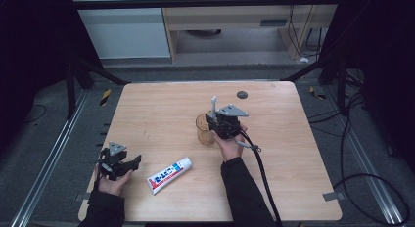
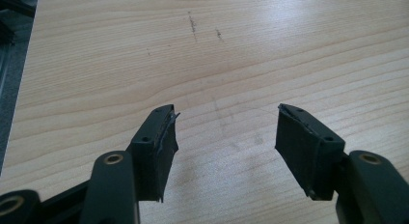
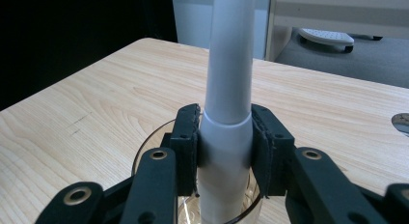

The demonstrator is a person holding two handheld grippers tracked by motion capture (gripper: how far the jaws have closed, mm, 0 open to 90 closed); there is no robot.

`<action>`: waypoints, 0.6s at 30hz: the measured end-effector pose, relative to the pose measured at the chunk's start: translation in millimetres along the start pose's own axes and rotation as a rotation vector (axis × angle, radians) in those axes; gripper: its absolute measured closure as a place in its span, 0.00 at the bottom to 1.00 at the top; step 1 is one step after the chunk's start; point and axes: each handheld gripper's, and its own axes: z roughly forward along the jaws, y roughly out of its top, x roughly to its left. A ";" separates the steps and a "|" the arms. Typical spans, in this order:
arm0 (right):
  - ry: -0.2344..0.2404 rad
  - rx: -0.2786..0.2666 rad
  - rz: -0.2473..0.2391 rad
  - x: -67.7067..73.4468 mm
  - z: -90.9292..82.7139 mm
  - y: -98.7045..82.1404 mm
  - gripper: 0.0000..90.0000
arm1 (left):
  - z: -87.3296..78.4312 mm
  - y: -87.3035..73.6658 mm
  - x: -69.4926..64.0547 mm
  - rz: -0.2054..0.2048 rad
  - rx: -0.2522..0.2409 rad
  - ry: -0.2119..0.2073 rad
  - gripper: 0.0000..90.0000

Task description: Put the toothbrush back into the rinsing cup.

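Toothbrush (image 3: 226, 89) sits pinched between my right gripper (image 3: 225, 151) pads, one pad on each side of the thick white handle. Long axis is upright, near vertical; in the right gripper view it runs straight up out of frame. Lower end of it drops into the amber glass cup (image 1: 204, 129), whose rim shows just under my fingers (image 3: 185, 147). In the high view the slim grey top end pokes up above the gripper, tilted very slightly to the left. Which end is the bristle head, can't tell.

Cup stands upright near the middle of the table (image 1: 161, 104), with my right hand (image 1: 227, 141) wrapped around the gripper body just beside it on the near side. Cable trails from that gripper back toward the near table edge.

Left gripper (image 1: 128, 163) rests low at the near left corner of the table, held in my left hand (image 1: 111, 180). Its fingers (image 2: 156, 147) are spread wide, with bare wood between them, gripping nothing.

Toothpaste tube (image 1: 170, 174) lies flat between my two forearms, long axis diagonal, cap end pointing to the far right, flat end toward the near left. It's just beside the left gripper and well apart from the cup.
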 end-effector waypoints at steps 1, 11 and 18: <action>-0.001 -0.002 0.000 0.1 0.1 0.0 0.73 | 0.0 0.0 0.0 0.000 0.000 0.000 0.43; -0.001 -0.004 -0.008 1.9 0.8 0.2 0.68 | 0.0 0.0 0.0 0.000 0.000 0.000 0.43; 0.000 -0.006 -0.012 2.8 1.8 -0.3 0.63 | 0.0 0.0 0.0 -0.001 -0.001 0.000 0.43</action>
